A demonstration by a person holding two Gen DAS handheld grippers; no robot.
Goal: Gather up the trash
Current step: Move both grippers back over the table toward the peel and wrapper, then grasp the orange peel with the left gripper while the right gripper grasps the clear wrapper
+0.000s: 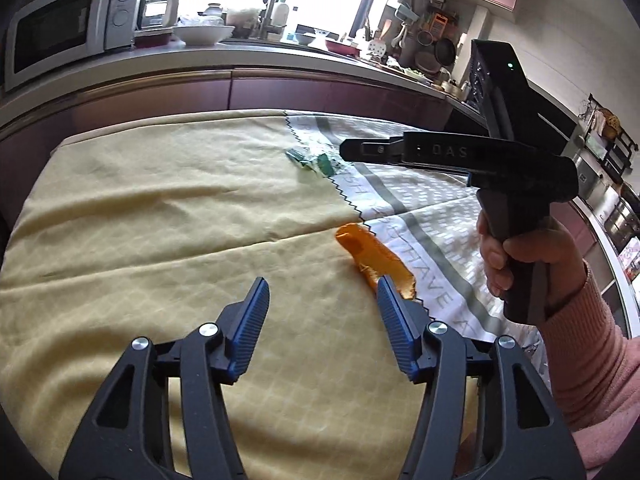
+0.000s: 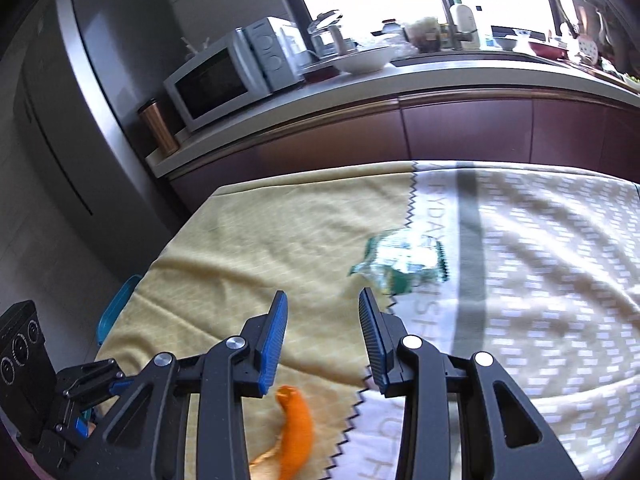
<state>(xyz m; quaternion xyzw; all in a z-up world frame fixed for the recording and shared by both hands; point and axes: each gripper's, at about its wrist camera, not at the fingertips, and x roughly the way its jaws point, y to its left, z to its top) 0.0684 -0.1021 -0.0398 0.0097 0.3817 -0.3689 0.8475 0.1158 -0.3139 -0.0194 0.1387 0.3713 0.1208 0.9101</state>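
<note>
Between the blue pads of the left gripper (image 1: 322, 294), which stand wide apart and empty, lies only the yellow tablecloth (image 1: 160, 220). Just ahead of its right pad, an orange peel (image 1: 372, 258) rests on the cloth at the zigzag seam. Farther ahead, a crumpled green-and-clear wrapper (image 1: 316, 161) sits near the tip of the right gripper (image 2: 322, 306), held by a hand (image 1: 528, 260) in a pink sleeve. That gripper's jaws are partly apart and empty; the wrapper lies ahead and right, the peel beneath and behind its pads.
</note>
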